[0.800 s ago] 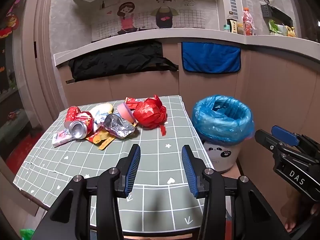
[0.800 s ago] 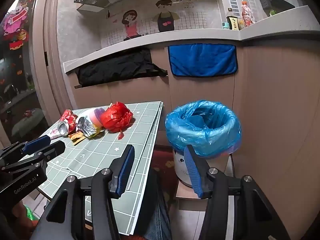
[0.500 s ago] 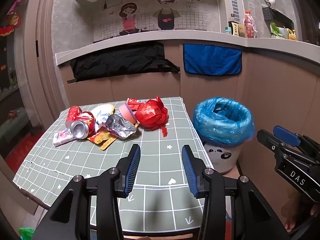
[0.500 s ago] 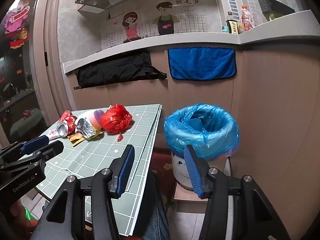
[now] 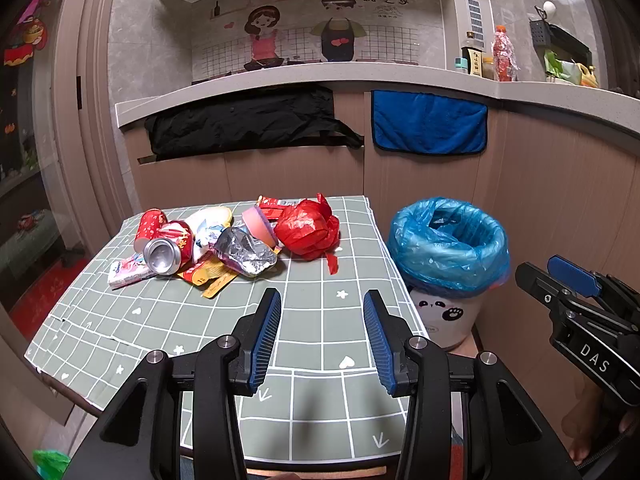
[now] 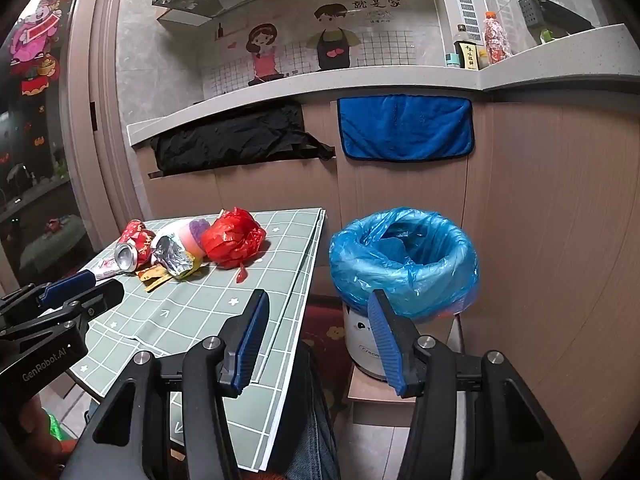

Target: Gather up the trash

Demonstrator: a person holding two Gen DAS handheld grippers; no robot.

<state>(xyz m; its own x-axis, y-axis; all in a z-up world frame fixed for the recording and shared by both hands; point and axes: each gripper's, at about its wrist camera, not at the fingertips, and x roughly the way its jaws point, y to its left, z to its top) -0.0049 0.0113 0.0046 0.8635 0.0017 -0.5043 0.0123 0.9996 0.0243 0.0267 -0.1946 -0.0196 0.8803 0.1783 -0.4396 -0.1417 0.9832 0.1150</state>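
Observation:
A pile of trash lies at the far side of the green grid-patterned table [image 5: 312,344]: a crumpled red plastic bag [image 5: 308,228], a foil wrapper [image 5: 246,249], a crushed red can [image 5: 166,248], a pink and yellow sponge [image 5: 260,222] and snack packets. A white bin with a blue liner [image 5: 448,248] stands right of the table. My left gripper [image 5: 322,312] hovers open over the near table, empty. My right gripper [image 6: 318,312] is open and empty, between the table edge and the blue-lined bin [image 6: 404,260]. The red plastic bag [image 6: 234,240] lies ahead to its left.
A counter [image 5: 360,74] runs behind, with a black cloth [image 5: 248,124] and a blue towel [image 5: 430,124] hanging from it. Bottles stand on the counter at right. A person's leg in jeans [image 6: 312,420] shows below the right gripper.
Both views have tilted up slightly, so the trash pile and bin sit a little lower in frame. The jaws keep the same spread.

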